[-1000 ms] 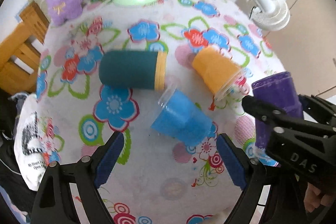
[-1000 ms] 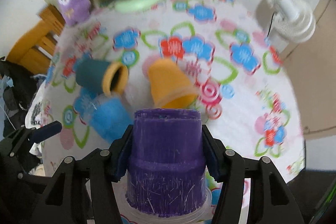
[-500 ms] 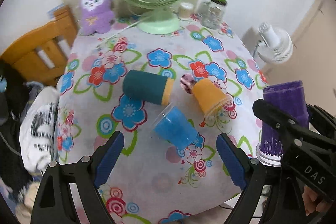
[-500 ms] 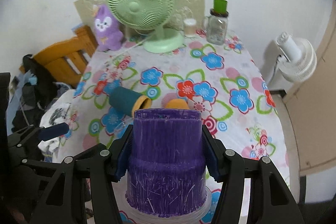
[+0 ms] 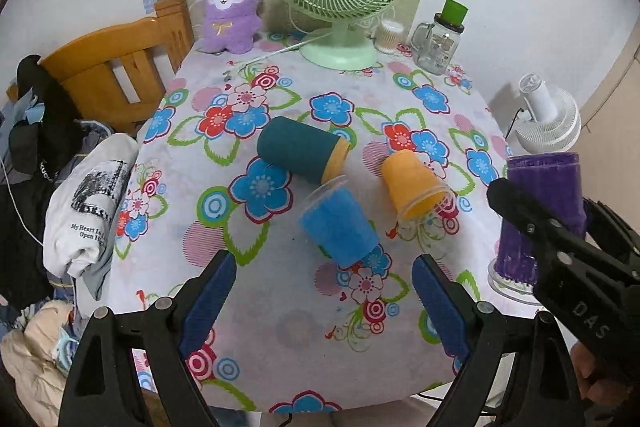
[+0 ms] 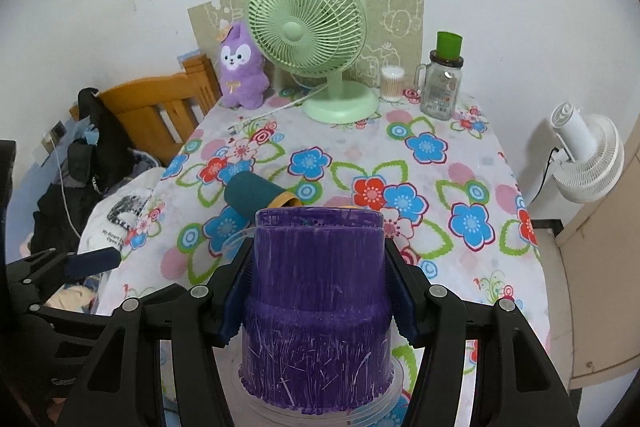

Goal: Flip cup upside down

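Right claw [image 6: 316,291] clamps purple cup [image 6: 316,307] rim-down at frame bottom for setting down; left claw [image 5: 320,291] gapes wide, empty.

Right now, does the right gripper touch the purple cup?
Touching. In the right wrist view, both pads of the right gripper press flat against the sides of the purple cup, no gap visible.

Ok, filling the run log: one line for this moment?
right claw: shut on purple cup, rim down | left claw: open, empty | three cups lying
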The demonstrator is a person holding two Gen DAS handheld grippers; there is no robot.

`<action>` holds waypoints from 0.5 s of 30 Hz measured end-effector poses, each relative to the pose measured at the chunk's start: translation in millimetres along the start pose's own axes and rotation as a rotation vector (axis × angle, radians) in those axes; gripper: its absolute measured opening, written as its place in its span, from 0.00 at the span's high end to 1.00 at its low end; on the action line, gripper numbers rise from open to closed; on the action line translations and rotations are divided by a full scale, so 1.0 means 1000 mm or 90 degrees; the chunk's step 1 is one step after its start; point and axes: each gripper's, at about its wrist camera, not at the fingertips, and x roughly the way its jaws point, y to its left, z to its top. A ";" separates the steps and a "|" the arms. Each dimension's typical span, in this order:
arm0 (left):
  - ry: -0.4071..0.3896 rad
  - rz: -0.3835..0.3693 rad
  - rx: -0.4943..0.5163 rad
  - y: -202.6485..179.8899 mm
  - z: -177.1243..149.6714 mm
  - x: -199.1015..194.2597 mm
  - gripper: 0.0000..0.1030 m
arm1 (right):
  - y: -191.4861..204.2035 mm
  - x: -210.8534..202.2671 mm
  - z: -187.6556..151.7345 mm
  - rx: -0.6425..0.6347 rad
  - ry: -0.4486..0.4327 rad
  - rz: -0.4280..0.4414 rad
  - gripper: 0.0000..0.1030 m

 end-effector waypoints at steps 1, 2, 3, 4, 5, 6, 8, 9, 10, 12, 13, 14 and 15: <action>-0.001 -0.002 0.004 -0.001 -0.002 0.003 0.11 | -0.001 0.002 -0.002 0.003 -0.008 -0.003 0.39; 0.000 -0.003 0.009 -0.001 -0.003 0.006 0.11 | -0.002 0.004 -0.005 0.007 -0.017 -0.002 0.39; -0.005 -0.003 0.015 -0.001 -0.005 0.010 0.11 | -0.004 0.007 -0.009 0.010 -0.028 -0.004 0.39; -0.007 -0.001 0.018 -0.001 -0.007 0.013 0.11 | -0.004 0.011 -0.012 0.012 -0.034 -0.010 0.39; -0.005 0.002 0.023 -0.002 -0.009 0.017 0.11 | -0.005 0.014 -0.015 0.014 -0.038 -0.014 0.39; -0.001 0.003 0.028 -0.002 -0.011 0.024 0.11 | -0.007 0.018 -0.020 0.019 -0.046 -0.013 0.39; 0.003 -0.003 0.037 -0.001 -0.015 0.032 0.11 | -0.010 0.025 -0.027 0.025 -0.060 -0.012 0.39; 0.005 -0.002 0.043 0.000 -0.018 0.039 0.11 | -0.010 0.031 -0.031 0.025 -0.069 -0.013 0.39; 0.005 -0.001 0.046 0.000 -0.020 0.043 0.11 | -0.011 0.036 -0.035 0.023 -0.077 -0.014 0.39; 0.006 -0.002 0.049 0.003 -0.026 0.055 0.11 | -0.011 0.047 -0.044 0.018 -0.096 -0.021 0.39; 0.009 -0.008 0.048 0.005 -0.029 0.061 0.11 | -0.012 0.053 -0.048 0.020 -0.105 -0.021 0.39; 0.010 -0.013 0.047 0.007 -0.032 0.067 0.11 | -0.013 0.057 -0.052 0.025 -0.114 -0.020 0.39; 0.011 -0.013 0.046 0.009 -0.035 0.072 0.11 | -0.015 0.063 -0.056 0.036 -0.125 -0.017 0.39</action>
